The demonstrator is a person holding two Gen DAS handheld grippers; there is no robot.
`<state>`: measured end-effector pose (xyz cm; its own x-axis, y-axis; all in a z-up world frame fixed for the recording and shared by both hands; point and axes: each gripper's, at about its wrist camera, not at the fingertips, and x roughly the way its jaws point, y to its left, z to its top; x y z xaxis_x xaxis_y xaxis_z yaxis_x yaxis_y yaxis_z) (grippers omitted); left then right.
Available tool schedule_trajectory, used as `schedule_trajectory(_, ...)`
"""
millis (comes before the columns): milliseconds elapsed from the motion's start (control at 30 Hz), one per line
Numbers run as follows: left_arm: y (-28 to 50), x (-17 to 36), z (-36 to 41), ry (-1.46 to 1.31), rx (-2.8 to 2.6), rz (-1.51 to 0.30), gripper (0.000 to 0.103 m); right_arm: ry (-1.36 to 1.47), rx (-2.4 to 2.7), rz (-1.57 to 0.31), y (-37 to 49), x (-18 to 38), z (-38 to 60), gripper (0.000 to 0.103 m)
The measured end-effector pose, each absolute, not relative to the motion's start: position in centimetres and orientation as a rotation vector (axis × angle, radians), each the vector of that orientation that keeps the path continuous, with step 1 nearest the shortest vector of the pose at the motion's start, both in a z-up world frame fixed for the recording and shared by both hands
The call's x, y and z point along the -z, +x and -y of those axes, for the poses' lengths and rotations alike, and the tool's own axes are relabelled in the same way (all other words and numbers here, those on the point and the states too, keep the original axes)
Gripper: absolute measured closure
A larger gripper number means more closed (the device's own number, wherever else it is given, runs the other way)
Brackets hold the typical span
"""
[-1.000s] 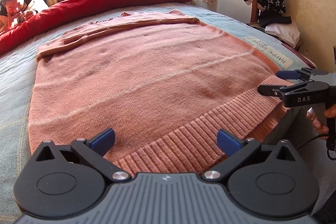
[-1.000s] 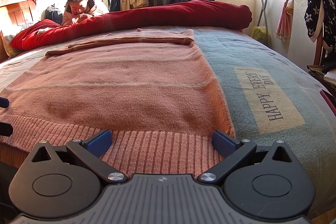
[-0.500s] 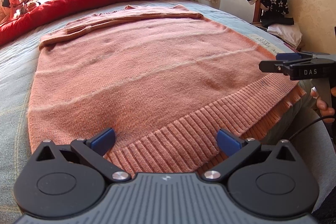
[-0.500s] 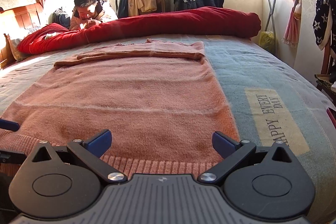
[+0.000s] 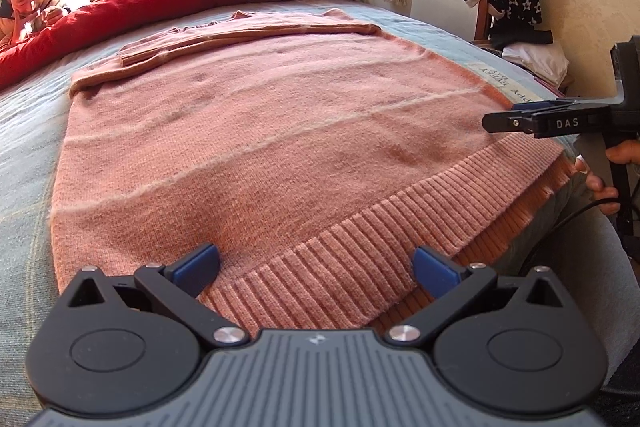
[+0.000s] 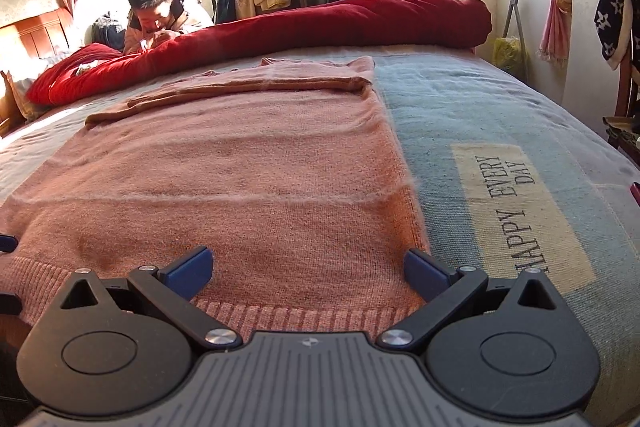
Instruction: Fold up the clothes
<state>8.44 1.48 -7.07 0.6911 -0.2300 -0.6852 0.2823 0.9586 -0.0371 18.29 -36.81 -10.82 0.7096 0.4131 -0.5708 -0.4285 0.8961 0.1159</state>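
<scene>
Pink knit sweater (image 5: pixel 260 131) flat on blue-grey bedspread (image 6: pixel 480 115), sleeves folded across top, ribbed hem nearest, length running away; left gripper (image 5: pixel 316 267) and right gripper (image 6: pixel 306 267) wide open, empty.

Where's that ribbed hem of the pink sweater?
The ribbed hem lies at the bed's near edge, under the open left tool, near the right tool.

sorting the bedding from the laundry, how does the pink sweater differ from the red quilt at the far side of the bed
The pink sweater is spread flat across the bed, its sleeves folded over near the top; the red quilt is bunched into a long thick roll. The sweater is a ribbed-hem knit with faint pale stripes; the quilt is plain, smooth, deep red. The sweater lies nearest the hand-held grippers; the quilt lies beyond it. Both rest on the blue bedspread.
</scene>
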Motion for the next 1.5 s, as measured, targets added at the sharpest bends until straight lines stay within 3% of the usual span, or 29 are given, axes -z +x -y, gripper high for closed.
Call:
schedule_trajectory(533,7.6,7.3,-1.0,0.114,0.270,-0.728,0.001,-0.079,-0.395,-0.587,17.4,11.9,35.5,0.000)
schedule_trajectory(1200,4.7,7.5,2.3,0.388,0.307,-0.752,0.001,-0.081,-0.367,-0.561,16.2,12.2,35.4,0.000)
schedule_trajectory(1500,5.7,5.8,2.0,0.465,0.270,-0.678,0.001,-0.166,-0.506,-0.647,16.9,9.1,34.5,0.000)
